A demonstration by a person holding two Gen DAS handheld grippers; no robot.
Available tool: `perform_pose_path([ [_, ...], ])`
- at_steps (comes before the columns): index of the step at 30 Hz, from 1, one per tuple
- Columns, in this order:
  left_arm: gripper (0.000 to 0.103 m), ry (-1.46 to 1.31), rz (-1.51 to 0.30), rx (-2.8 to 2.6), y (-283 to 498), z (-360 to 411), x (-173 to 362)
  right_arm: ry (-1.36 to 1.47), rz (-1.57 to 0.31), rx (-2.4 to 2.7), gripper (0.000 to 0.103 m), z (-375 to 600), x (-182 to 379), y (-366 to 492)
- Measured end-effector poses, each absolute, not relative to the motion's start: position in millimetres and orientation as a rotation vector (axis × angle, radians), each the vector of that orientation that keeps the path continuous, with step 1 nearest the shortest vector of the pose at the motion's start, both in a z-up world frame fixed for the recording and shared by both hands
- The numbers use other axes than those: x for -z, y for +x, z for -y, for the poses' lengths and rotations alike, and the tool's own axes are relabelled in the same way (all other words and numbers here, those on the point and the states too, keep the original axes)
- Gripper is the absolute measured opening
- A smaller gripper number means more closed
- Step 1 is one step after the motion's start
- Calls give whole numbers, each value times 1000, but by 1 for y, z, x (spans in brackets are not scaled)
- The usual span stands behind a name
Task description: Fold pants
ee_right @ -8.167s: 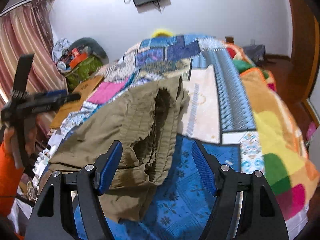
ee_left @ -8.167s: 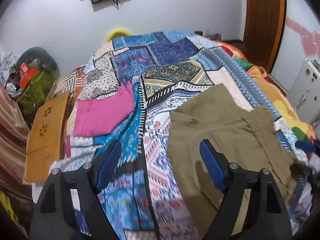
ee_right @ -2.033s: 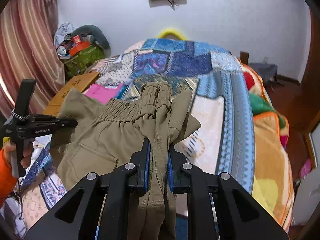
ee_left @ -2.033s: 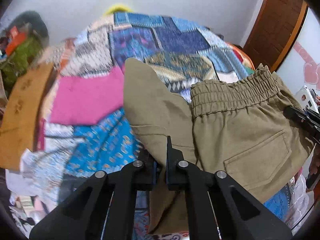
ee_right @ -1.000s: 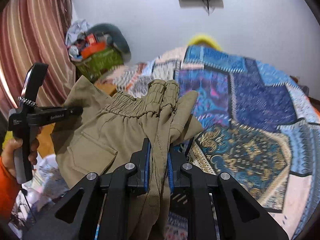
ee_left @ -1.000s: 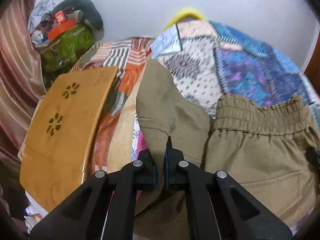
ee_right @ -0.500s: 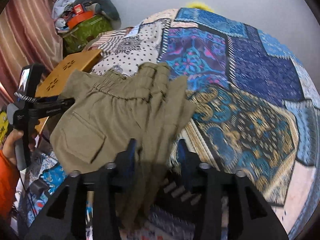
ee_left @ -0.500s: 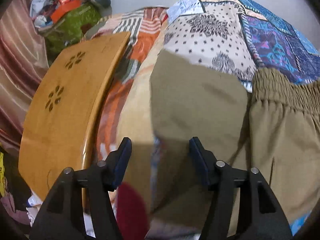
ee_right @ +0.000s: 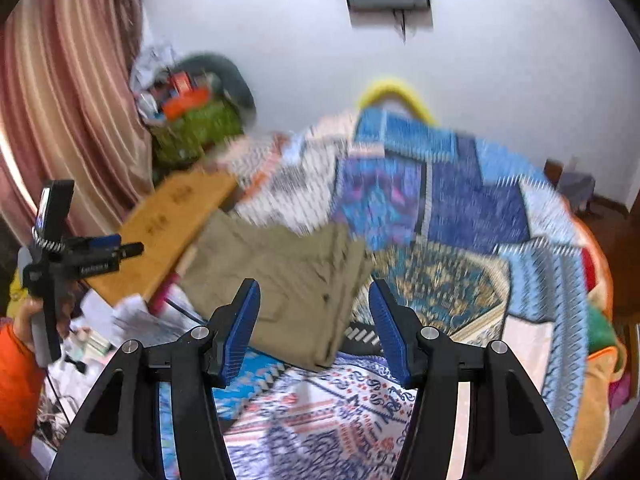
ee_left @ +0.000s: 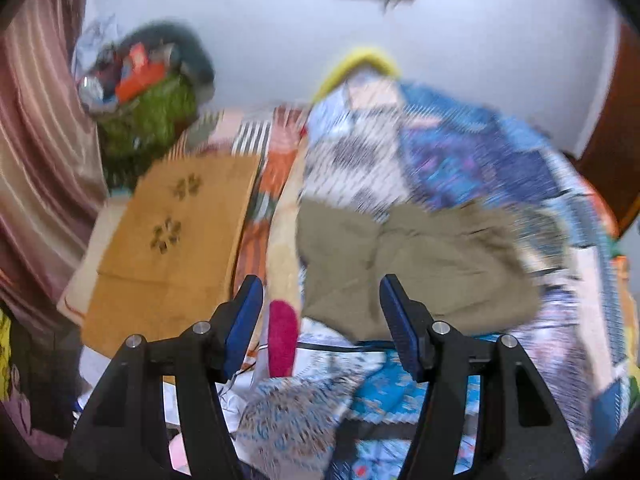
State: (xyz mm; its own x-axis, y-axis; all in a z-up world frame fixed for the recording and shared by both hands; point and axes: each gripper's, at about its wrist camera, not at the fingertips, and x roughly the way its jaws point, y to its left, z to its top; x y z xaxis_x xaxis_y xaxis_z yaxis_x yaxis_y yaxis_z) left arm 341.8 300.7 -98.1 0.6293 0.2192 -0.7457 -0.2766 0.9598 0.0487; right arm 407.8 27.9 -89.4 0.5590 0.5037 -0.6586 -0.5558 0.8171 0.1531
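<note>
Olive pants [ee_left: 420, 264], folded, centre frame on the quilt [ee_left: 460, 160]: soft, light, limp; we judge edges pinchable, left gripper [ee_left: 320, 320] and right gripper [ee_right: 314, 320] both spread, empty.

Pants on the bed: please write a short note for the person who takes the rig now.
Left tool: open, holds nothing, above the near edge of the pants.
Right tool: open, holds nothing, above the same pants.
The pants lie folded in a compact pile on the patchwork bedspread, beside the wooden board.
Done: fold made, pants set down.
Left: check the edges; the pictures are blurred.
</note>
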Motion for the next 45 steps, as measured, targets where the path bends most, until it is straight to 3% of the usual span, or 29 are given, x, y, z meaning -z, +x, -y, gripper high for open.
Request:
perform_pose_path([
  [6,63,-8,-629,-214,266,-237,7,-38,-556,-670,52,-13,20,337],
  [11,66,29,-463,-183,197,-187,-39,-10,-377,-706,52,3,-23,268],
  [17,71,41,-301,-182,122,-144,-63,-5,-197,-732,52,18,-48,192],
  [21,85,46,-228,-184,85,-125,-66,-3,-134,-735,52,25,-48,160],
  [24,88,48,-201,-194,69,-117,-65,-8,-113,-734,53,27,-43,149],
  [26,97,34,-190,-197,61,-115,-63,-9,-113,-735,61,28,-40,142],
  [27,102,20,-183,-193,58,-115,-63,-6,-109,-731,70,28,-38,141],
  [34,103,11,-203,-206,50,-110,-53,12,-109,-694,103,27,-34,137],
  [45,103,-16,-225,-215,53,-115,-40,40,-140,-666,103,36,-27,130],
])
